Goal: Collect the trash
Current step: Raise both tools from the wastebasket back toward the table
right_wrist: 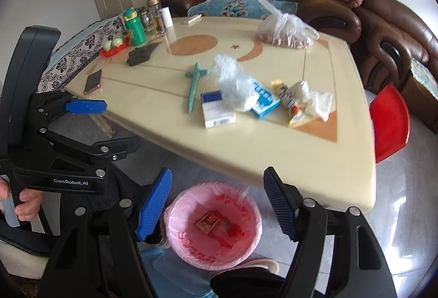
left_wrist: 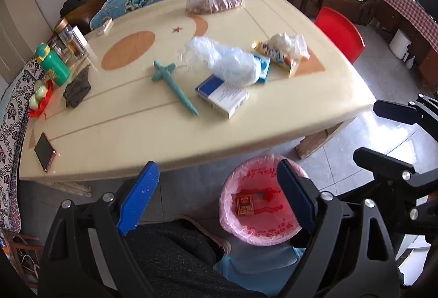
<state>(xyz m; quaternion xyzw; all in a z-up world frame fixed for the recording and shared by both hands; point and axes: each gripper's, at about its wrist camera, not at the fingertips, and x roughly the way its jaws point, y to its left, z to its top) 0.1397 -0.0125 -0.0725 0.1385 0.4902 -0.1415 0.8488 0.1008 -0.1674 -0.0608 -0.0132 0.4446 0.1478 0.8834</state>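
Both grippers hang over the pink-lined trash bin [left_wrist: 261,199] at the bottom of each frame, jaws spread wide with nothing between them: the left gripper [left_wrist: 219,194] and the right gripper [right_wrist: 219,202]. A small red carton, possibly a cigarette pack, already lies inside the bin.

The remaining trash sits mid-frame on the cream surface [left_wrist: 123,133]: a crumpled clear plastic bag [left_wrist: 227,59] draped over a blue-and-white box [left_wrist: 221,95], and a snack wrapper [left_wrist: 276,57].

The risks: the limp bag may slip from the gripper, or the teal toy sword [left_wrist: 175,87] may get grabbed by mistake.
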